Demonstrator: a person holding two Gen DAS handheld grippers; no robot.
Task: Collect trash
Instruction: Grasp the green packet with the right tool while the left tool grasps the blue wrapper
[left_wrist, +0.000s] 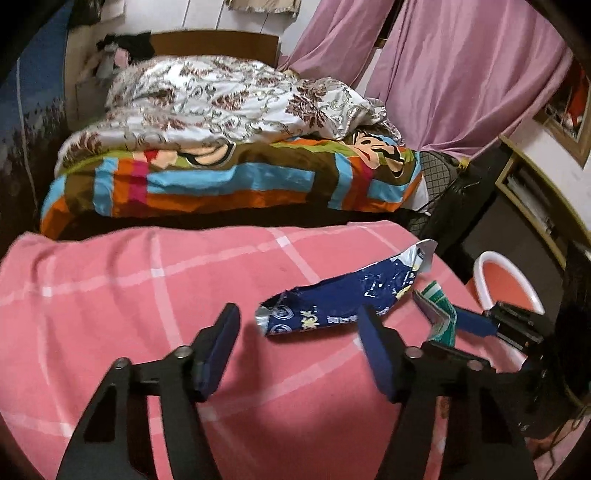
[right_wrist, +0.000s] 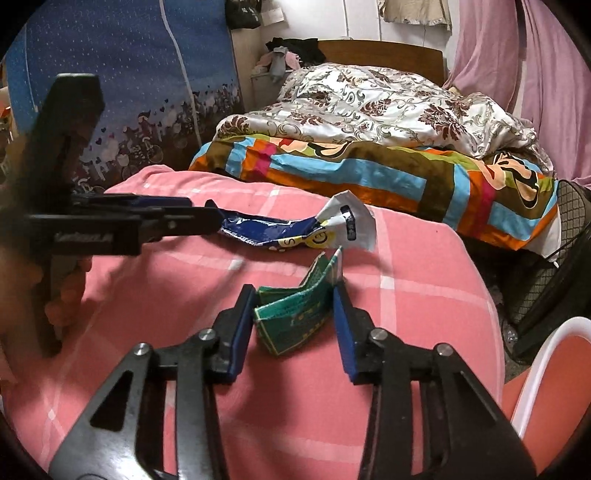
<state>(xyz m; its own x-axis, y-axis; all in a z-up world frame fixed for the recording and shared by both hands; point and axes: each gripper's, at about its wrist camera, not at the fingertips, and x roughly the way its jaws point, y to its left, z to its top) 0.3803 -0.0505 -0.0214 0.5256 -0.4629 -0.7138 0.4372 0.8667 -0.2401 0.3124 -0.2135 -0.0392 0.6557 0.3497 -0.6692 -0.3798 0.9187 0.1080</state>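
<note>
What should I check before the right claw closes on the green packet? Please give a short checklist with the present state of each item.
1. Right claw open wide enough: ok, a finger stands on each side of the green packet.
2. Packet between the fingers: ok.
3. Pads touching the packet: cannot tell.
4. Blue wrapper out of the grip: ok, it lies farther away on the pink blanket.
5. Left claw out of the way: ok, open at the wrapper's other end.
6. Bin within reach: cannot tell; its white rim shows beside the bed.
</note>
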